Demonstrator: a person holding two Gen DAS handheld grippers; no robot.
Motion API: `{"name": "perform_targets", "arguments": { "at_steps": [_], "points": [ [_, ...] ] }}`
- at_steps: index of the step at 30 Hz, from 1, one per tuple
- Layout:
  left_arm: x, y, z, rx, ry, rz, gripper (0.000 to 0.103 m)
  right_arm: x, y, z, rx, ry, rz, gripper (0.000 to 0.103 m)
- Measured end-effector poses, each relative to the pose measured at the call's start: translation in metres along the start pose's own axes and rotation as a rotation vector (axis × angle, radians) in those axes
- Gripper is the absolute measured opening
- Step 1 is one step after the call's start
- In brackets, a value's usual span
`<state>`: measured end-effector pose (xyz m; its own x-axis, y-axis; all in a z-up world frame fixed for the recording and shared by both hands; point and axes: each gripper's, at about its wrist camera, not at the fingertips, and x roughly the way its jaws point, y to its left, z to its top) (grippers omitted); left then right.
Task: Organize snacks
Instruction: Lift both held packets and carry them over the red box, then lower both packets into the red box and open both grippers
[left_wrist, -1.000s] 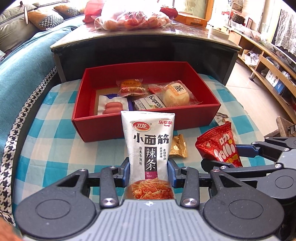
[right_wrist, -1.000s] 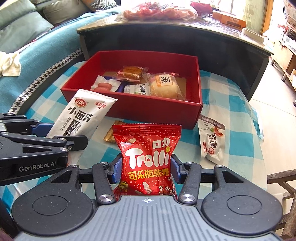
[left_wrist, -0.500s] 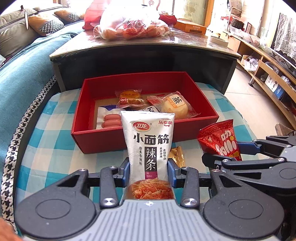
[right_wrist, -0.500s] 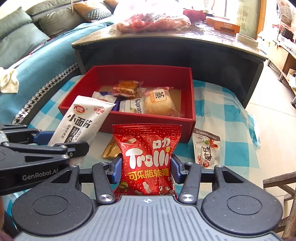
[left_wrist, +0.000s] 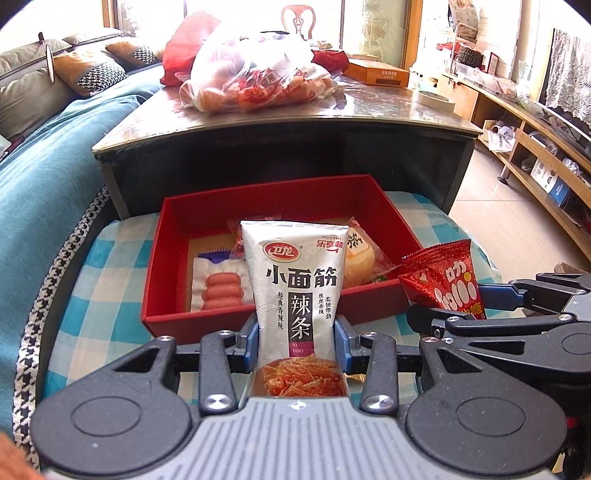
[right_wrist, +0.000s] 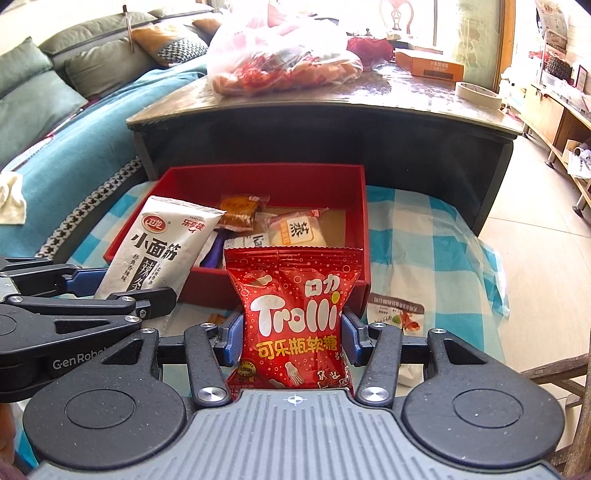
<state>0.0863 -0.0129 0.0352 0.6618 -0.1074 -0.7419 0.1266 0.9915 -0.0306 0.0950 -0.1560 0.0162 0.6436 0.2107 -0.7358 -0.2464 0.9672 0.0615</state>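
Note:
The white spicy-strip packet (left_wrist: 295, 280) stands upright between the blue pads of my left gripper (left_wrist: 297, 343), whose jaws are closing on it. My right gripper (right_wrist: 293, 339) is shut on the red Trolli gummy bag (right_wrist: 295, 314). Both packets hang above the checked cloth, just in front of the open red box (left_wrist: 207, 321). Each wrist view catches the other gripper's packet from the side: the Trolli bag (left_wrist: 443, 280) to the right, the white packet (right_wrist: 166, 247) to the left. The box holds a sausage pack (left_wrist: 221, 291), a wrapped bun (right_wrist: 295, 232) and a small cake (right_wrist: 236, 214).
A dark coffee table (left_wrist: 295, 125) stands right behind the box, bearing a plastic bag of snacks (left_wrist: 258, 85). A loose white packet (right_wrist: 399, 314) and a gold wrapper (right_wrist: 216, 318) lie on the checked cloth (left_wrist: 110, 258). A teal sofa runs along the left.
Both grippers have risen with their packets and drawn closer to the red box. The packets now overlap the box's front wall in both views.

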Motion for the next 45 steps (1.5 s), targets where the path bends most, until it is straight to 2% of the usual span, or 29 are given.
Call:
{"name": "perform_targets", "arguments": {
  "at_steps": [16, 28, 45],
  "points": [
    [0.016, -0.003, 0.038, 0.026, -0.063, 0.040, 0.069, 0.014, -0.009, 0.036, -0.008, -0.053, -0.013, 0.059],
    [0.050, 0.003, 0.068, 0.027, -0.077, 0.077, 0.068, 0.045, -0.015, 0.069, -0.023, -0.065, -0.023, 0.059],
    [0.111, 0.018, 0.074, -0.001, 0.005, 0.116, 0.067, 0.105, -0.013, 0.078, -0.052, 0.001, -0.025, 0.058]
  ]
}}
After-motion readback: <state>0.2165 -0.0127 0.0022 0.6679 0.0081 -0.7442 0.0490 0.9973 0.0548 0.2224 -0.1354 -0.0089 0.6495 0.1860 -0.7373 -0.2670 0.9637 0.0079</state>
